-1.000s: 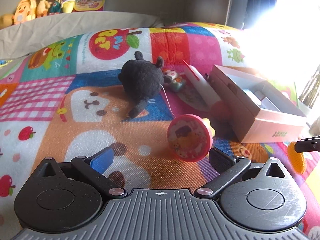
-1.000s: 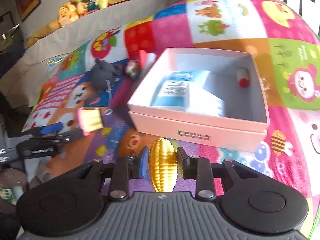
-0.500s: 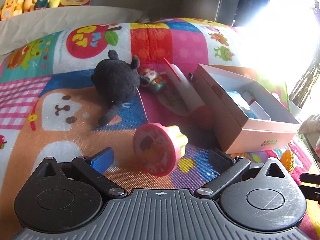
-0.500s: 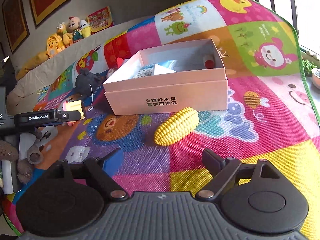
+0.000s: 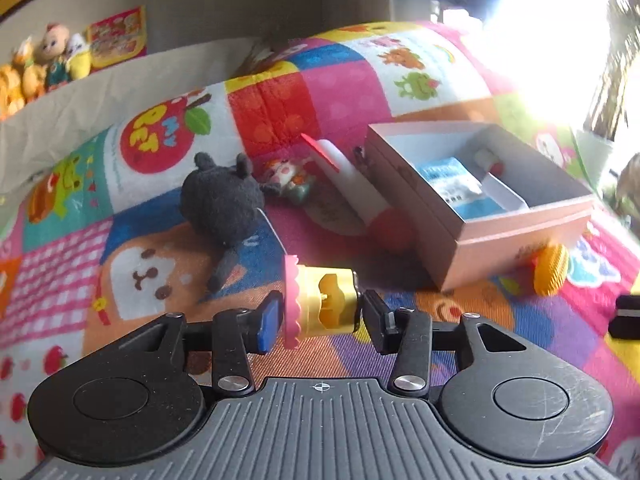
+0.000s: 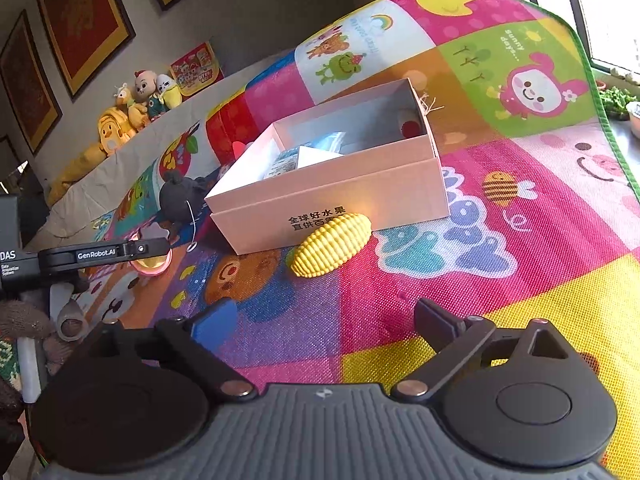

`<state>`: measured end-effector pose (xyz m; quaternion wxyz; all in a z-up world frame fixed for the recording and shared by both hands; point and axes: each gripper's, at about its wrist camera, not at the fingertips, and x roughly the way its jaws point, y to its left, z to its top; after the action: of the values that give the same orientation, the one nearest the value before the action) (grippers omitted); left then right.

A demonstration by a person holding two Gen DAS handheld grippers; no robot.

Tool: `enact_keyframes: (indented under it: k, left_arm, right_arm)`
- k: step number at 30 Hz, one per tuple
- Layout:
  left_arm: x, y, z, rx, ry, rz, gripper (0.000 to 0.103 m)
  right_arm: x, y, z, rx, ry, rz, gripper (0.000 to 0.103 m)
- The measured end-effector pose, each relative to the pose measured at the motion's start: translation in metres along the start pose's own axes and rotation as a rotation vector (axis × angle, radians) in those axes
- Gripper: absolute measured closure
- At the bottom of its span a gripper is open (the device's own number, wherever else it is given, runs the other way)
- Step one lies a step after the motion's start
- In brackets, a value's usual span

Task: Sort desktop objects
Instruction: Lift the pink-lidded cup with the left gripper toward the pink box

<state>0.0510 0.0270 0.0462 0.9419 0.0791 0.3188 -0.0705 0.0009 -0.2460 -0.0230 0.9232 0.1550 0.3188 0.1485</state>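
Yellow corn toy lies flat, long axis diagonal, against pink box.

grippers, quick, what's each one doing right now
left tongs: closing on the pink-and-yellow stamp toy between them.
right tongs: opening, nothing between them; toy corn lies on the mat.

Daylight pours in from the window at the play mat's far right corner; left wrist view is blown out white there, detail gone. That view is softly blurred all over, esp. the plush toys on the far ledge. Right wrist view is sharper, evenly lit, colours strong. Pink box throws a short shadow on its near-left side. Fisheye bends the mat edges in both.
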Motion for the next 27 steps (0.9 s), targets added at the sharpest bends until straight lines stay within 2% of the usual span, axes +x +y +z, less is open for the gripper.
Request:
enact_keyframes:
  k: [2,4,8,10,12,13,15,16,19,21,24,27]
  left_arm:
    - [-0.013,-0.016,-0.002,0.122,-0.001,0.012,0.055]
    - [-0.023,-0.025,-0.005,0.180,0.001,0.003,0.055]
    - [-0.037,-0.026,-0.011,0.152,0.000,-0.067,0.049]
    - [-0.041,-0.022,-0.014,0.121,-0.006,-0.083,0.038]
    - [-0.042,-0.016,-0.015,0.096,-0.030,-0.051,0.010]
    - [-0.041,-0.013,-0.014,0.083,-0.043,-0.018,0.007]
    - [-0.032,-0.004,-0.008,0.028,-0.045,0.036,0.008]
    - [-0.027,0.002,-0.005,-0.014,-0.040,0.036,0.008]
    - [-0.009,0.007,-0.001,-0.089,-0.016,0.013,0.022]
    - [0.001,-0.001,-0.002,-0.058,-0.018,0.018,0.038]
    - [0.008,-0.015,-0.004,0.003,-0.034,0.004,0.039]
    - [0.007,-0.028,-0.006,0.048,-0.053,-0.049,0.038]
  right_arm:
    - [0.000,-0.002,0.000,0.014,-0.005,0.006,0.000]
    - [0.001,-0.004,0.000,0.027,-0.004,0.011,0.000]
    - [0.001,-0.005,0.000,0.039,-0.005,0.017,0.000]
    - [0.001,-0.006,0.000,0.040,-0.005,0.017,0.000]
    - [0.001,-0.006,0.000,0.041,-0.006,0.017,0.000]
    - [0.001,-0.006,0.000,0.040,-0.006,0.017,0.000]
    - [0.001,-0.006,0.000,0.039,-0.006,0.016,0.000]
    - [0.001,-0.006,0.000,0.040,-0.006,0.017,0.000]
    - [0.001,-0.006,0.000,0.039,-0.006,0.017,0.000]
    - [0.001,-0.006,0.000,0.040,-0.006,0.017,0.000]
    - [0.001,-0.006,-0.001,0.040,-0.007,0.018,0.000]
    - [0.002,-0.006,-0.001,0.042,-0.008,0.019,0.000]
